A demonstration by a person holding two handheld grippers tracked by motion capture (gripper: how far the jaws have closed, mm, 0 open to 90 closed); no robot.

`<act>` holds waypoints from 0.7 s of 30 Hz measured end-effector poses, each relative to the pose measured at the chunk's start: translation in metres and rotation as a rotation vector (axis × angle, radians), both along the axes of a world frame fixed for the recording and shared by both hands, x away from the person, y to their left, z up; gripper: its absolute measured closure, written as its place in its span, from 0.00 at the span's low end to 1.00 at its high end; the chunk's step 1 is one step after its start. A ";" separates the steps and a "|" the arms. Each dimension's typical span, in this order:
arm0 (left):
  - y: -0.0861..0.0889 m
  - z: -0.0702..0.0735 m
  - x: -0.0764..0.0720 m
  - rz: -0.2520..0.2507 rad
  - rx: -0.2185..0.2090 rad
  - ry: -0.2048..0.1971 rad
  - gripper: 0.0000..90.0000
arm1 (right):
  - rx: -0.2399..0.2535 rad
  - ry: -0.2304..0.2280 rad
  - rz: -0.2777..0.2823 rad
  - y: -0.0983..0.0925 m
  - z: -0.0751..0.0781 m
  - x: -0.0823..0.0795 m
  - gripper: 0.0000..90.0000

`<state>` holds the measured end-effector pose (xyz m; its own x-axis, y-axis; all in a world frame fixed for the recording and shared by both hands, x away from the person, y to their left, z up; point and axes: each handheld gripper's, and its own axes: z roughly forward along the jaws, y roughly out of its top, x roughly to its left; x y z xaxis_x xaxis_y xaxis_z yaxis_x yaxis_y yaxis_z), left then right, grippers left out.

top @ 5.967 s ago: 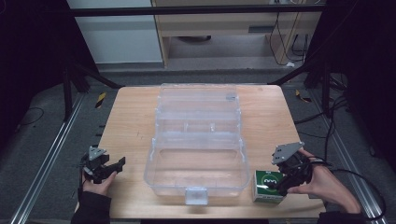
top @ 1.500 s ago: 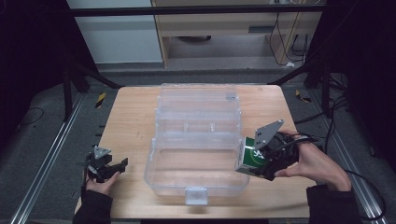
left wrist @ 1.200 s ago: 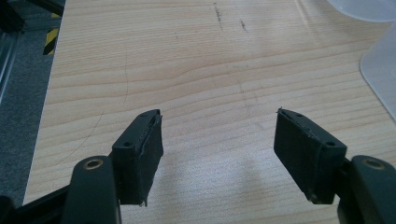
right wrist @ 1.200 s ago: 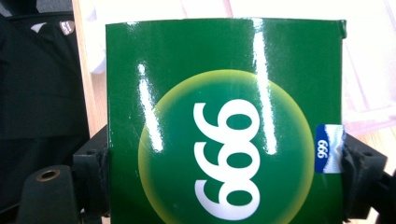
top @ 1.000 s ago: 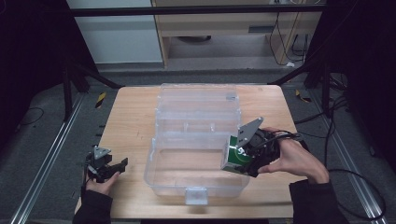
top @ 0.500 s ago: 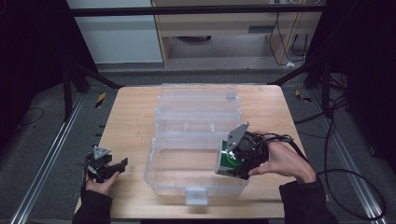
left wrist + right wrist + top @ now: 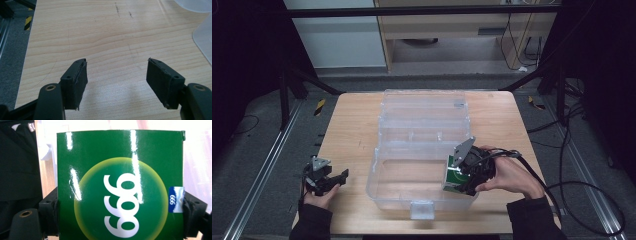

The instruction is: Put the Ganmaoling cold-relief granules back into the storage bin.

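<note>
A green box (image 7: 455,178) with a yellow-green disc and white "999" print (image 7: 120,187) is clamped between the black pads of my right gripper (image 7: 464,176). It hangs over the right end of the near compartment of the clear plastic case (image 7: 384,187), partly below the rim. In the right gripper view the box (image 7: 120,187) covers most of the picture, pads pressing its two sides. My left gripper (image 7: 328,180) rests near the table's front left corner, jaws wide apart over bare wood (image 7: 112,50), nothing between them.
The clear case stands open in the table's middle, its lid (image 7: 424,107) lying flat toward the far side and a latch tab (image 7: 421,210) at the front. The wooden table (image 7: 347,135) has bare room left of the case. Cables (image 7: 582,195) trail at the right.
My right gripper has carried the green box leftward from the table's right edge, over the case rim and down into the near compartment. The left gripper stayed put.
</note>
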<state>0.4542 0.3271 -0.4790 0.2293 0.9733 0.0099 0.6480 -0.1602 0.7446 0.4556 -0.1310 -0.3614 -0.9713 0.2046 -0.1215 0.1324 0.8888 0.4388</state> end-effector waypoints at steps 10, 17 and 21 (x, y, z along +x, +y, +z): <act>0.000 0.000 0.000 0.000 -0.001 -0.001 0.37 | -0.029 -0.001 0.013 0.008 -0.012 0.001 0.18; 0.000 0.000 0.000 -0.001 0.000 -0.002 0.37 | -0.068 0.009 0.028 0.013 -0.020 0.002 0.18; 0.000 0.000 -0.001 -0.002 0.000 -0.005 0.37 | -0.062 0.032 0.018 0.011 -0.027 0.004 0.18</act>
<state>0.4537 0.3272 -0.4785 0.2312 0.9728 0.0109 0.6443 -0.1615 0.7475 0.4595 -0.1200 -0.3888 -0.9782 0.1805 -0.1027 0.1295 0.9166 0.3783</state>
